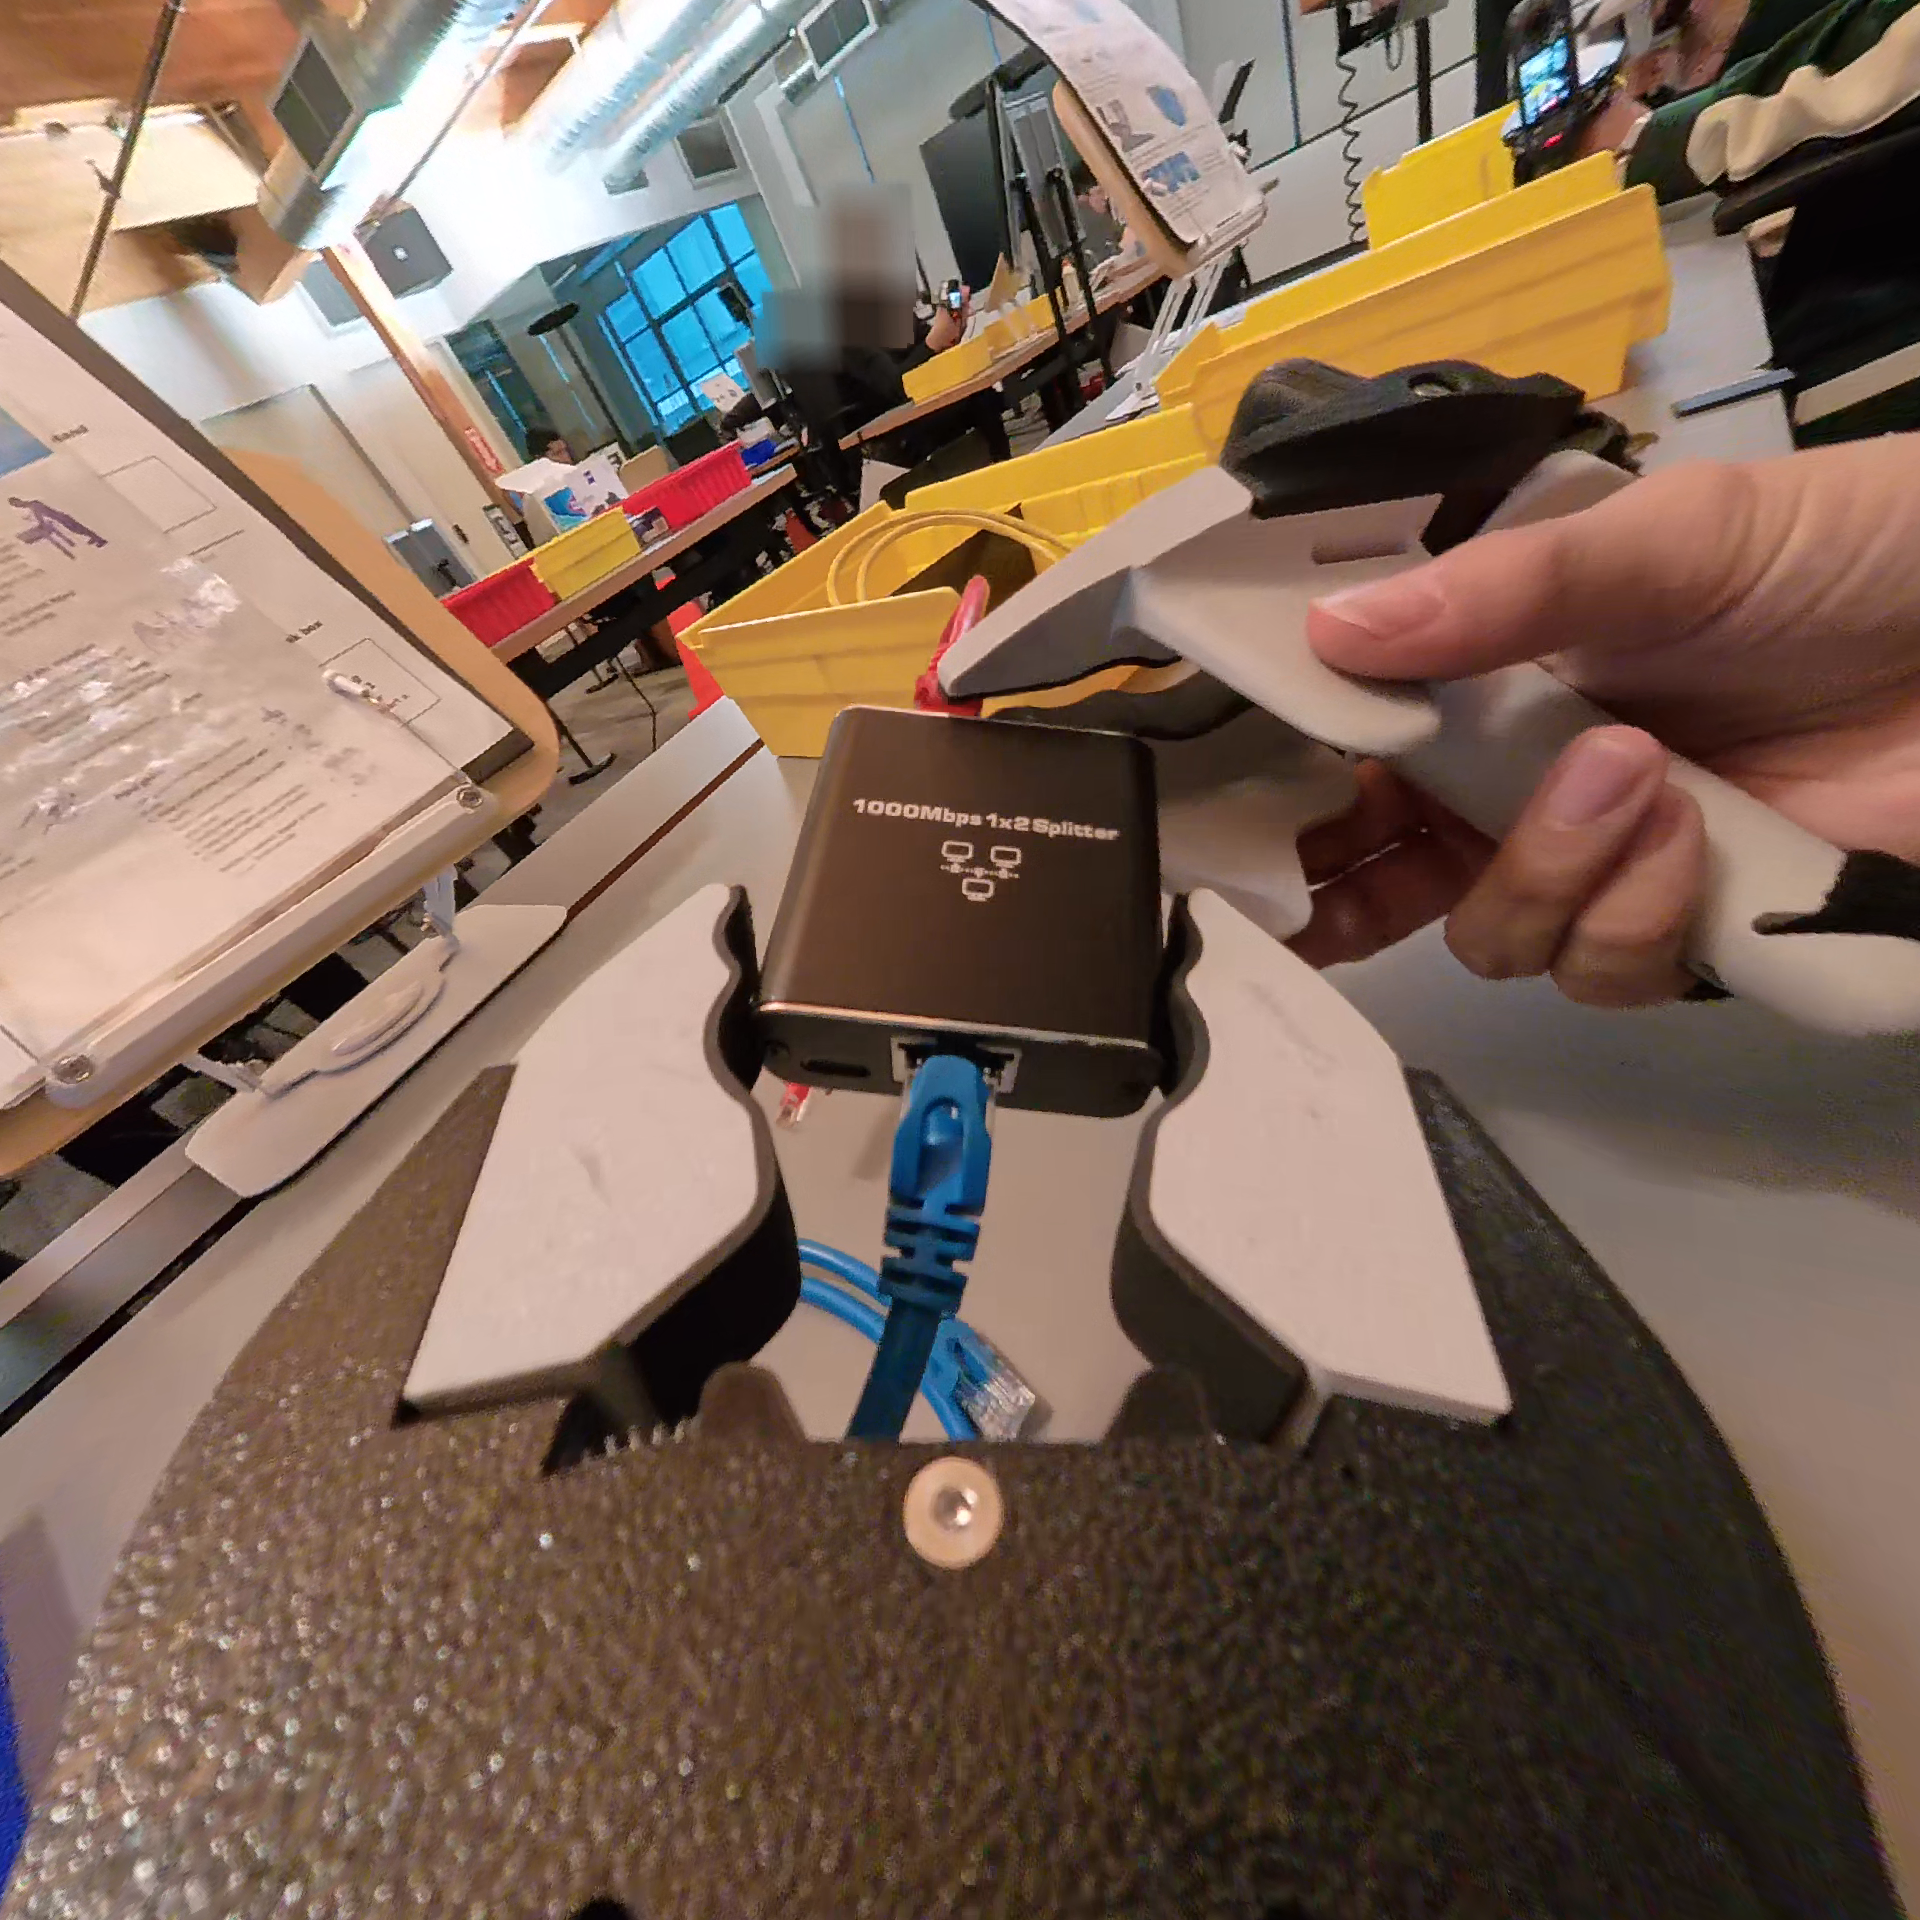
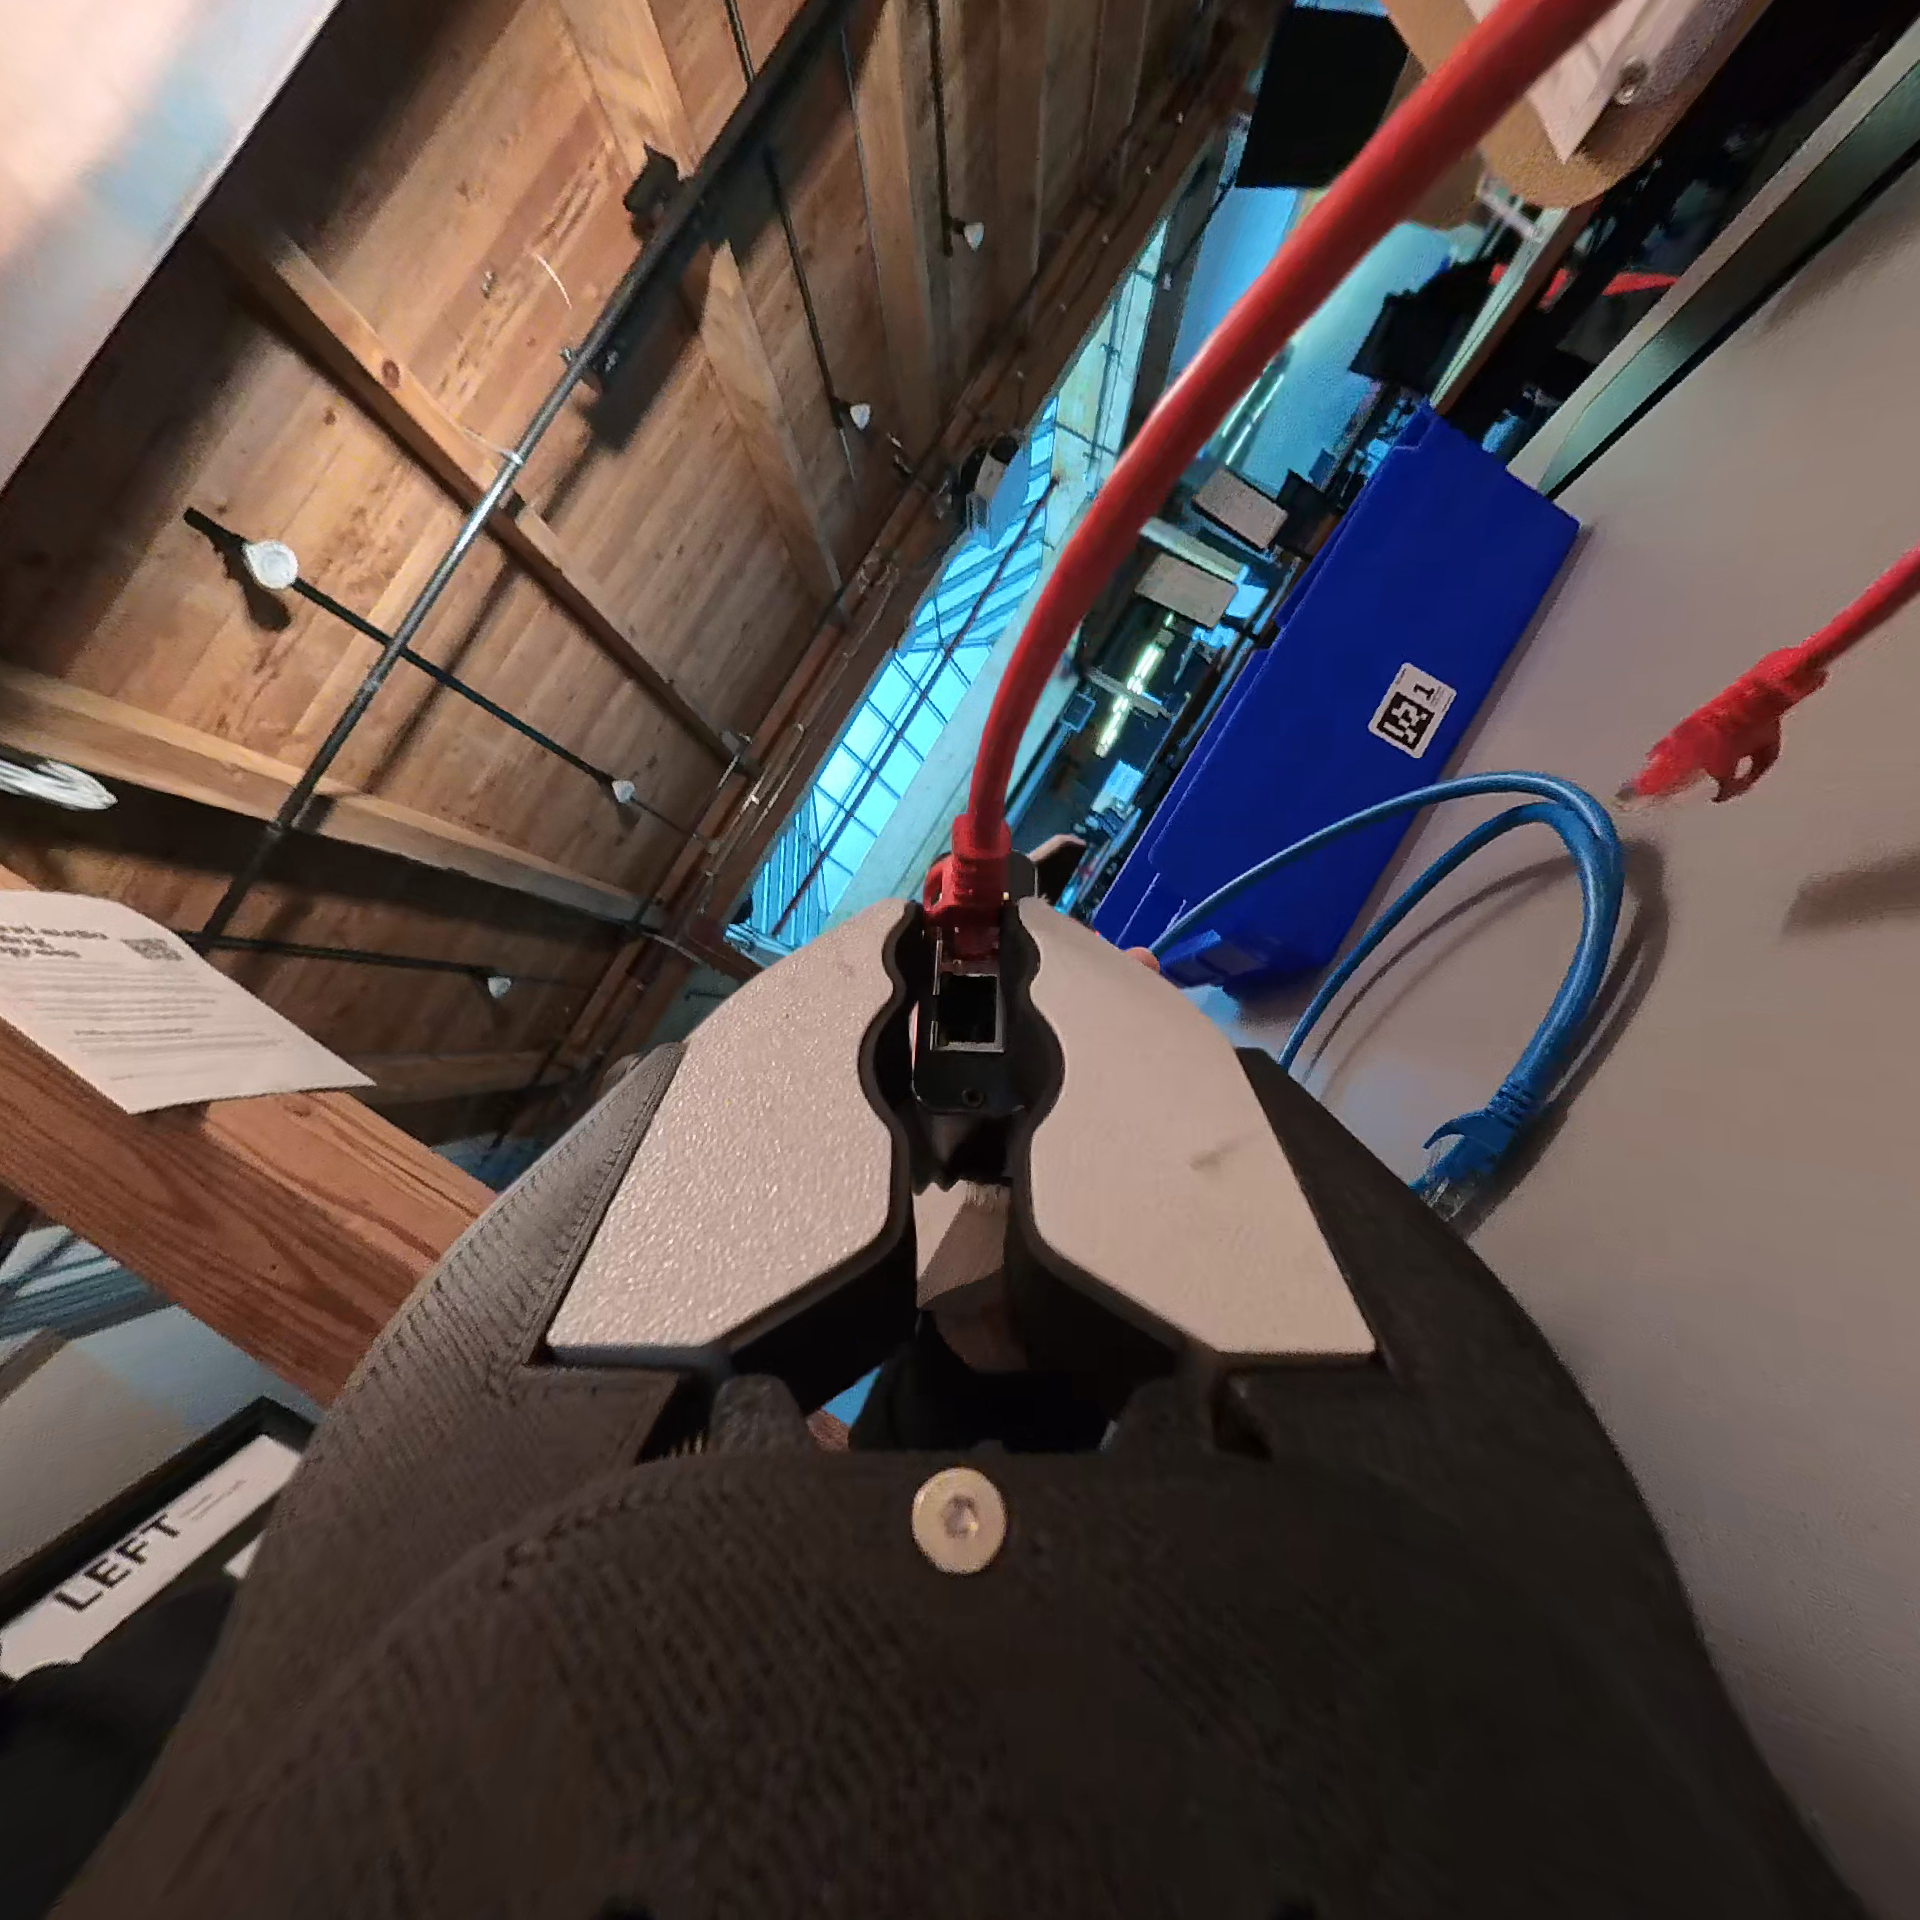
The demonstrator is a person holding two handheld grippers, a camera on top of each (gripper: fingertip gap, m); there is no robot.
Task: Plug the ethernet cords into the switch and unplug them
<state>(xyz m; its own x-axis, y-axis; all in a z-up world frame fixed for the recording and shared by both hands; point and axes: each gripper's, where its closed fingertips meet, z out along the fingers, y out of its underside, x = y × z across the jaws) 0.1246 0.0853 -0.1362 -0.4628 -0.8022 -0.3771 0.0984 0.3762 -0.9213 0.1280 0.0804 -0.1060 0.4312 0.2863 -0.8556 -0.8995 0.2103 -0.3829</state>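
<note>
The left gripper (image 1: 961,961) clamps the black switch (image 1: 966,894) by its sides above the grey worktop (image 1: 1621,1122), and a blue ethernet cord (image 1: 930,1195) sits plugged into its near port. At the far end, the right gripper (image 2: 961,956) pinches narrow around the red ethernet cord (image 2: 1122,488) plug at the switch's port. The red cord's other plug (image 2: 1725,738) lies loose on the worktop, close to a blue cord loop (image 2: 1538,904).

A black switch (image 1: 961,894) (white markings on top) is seen; one cord (image 1: 928,1216) is blue, the other (image 2: 1132,468) red. Yellow bins (image 1: 1434,312) and a blue bin (image 2: 1340,717) are shown on grey table (image 1: 1621,1164).
</note>
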